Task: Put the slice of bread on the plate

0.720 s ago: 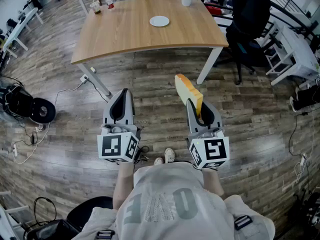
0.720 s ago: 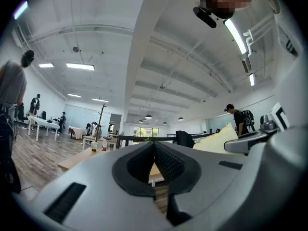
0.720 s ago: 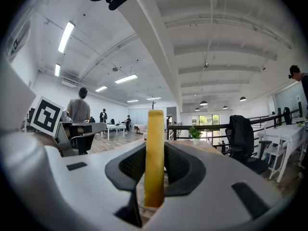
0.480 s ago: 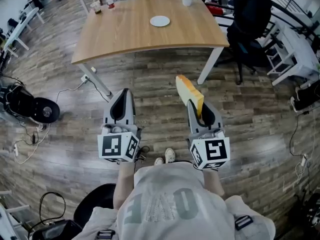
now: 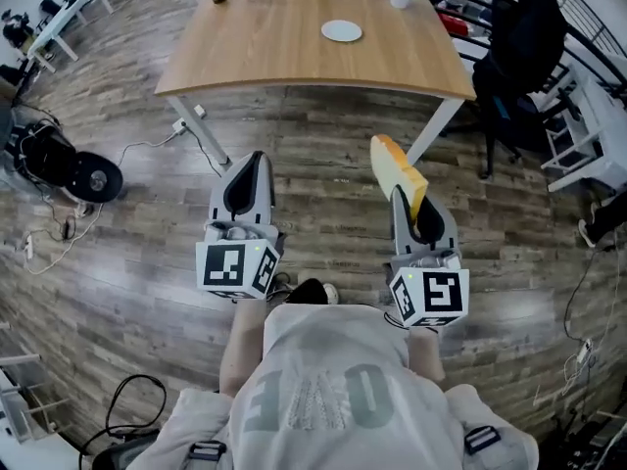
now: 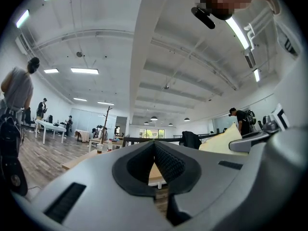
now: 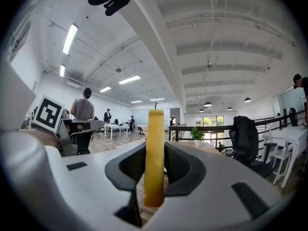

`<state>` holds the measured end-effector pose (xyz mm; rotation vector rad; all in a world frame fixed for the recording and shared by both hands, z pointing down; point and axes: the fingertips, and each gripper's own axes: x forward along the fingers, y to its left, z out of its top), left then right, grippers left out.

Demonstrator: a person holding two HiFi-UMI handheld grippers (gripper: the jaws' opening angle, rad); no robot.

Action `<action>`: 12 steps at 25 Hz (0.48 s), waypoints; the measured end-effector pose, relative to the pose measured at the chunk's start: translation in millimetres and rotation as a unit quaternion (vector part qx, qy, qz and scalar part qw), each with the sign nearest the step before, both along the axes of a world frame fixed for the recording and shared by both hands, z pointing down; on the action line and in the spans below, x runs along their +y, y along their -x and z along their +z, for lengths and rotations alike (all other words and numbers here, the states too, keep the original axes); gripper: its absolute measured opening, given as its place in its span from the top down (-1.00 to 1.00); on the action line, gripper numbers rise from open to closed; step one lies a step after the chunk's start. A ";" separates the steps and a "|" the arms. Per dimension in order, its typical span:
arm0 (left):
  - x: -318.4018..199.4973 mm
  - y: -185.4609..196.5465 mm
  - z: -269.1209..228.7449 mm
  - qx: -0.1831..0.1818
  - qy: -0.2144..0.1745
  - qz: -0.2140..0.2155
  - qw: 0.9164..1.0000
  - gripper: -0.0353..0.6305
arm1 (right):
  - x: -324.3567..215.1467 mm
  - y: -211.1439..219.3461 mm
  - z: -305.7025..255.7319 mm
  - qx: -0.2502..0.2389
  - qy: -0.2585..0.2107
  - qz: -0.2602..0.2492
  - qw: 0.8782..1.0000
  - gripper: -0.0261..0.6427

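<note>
Where right tongs clamp, bread — yellow, perhaps crusted.

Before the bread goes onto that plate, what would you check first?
1. Bread held: ok. The right tool clamps the slice of bread on both faces; it stands upright.
2. Left tool free: ok. Jaws together, nothing between.
3. Plate ready: ok. It looks bare on the table.
4. Plate within reach: not ok. The person stands on the floor, short of the table.
5. Grip firm enough for the trip: cannot tell.
</note>
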<state>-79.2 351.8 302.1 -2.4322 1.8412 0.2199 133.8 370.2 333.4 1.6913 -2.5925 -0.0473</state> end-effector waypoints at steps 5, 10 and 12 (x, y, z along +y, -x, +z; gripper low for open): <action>-6.3 25.4 -3.8 -0.006 -0.007 -0.029 1.000 0.87 | -10.5 12.6 14.5 -0.010 0.014 -0.013 1.000 0.64; -45.6 36.4 0.9 0.011 -0.007 -0.029 0.999 0.87 | -41.1 25.2 11.8 0.004 0.003 -0.026 1.000 0.64; -74.1 31.7 1.4 0.018 -0.012 -0.022 1.000 0.87 | -63.6 23.3 7.7 0.011 -0.011 -0.026 1.000 0.64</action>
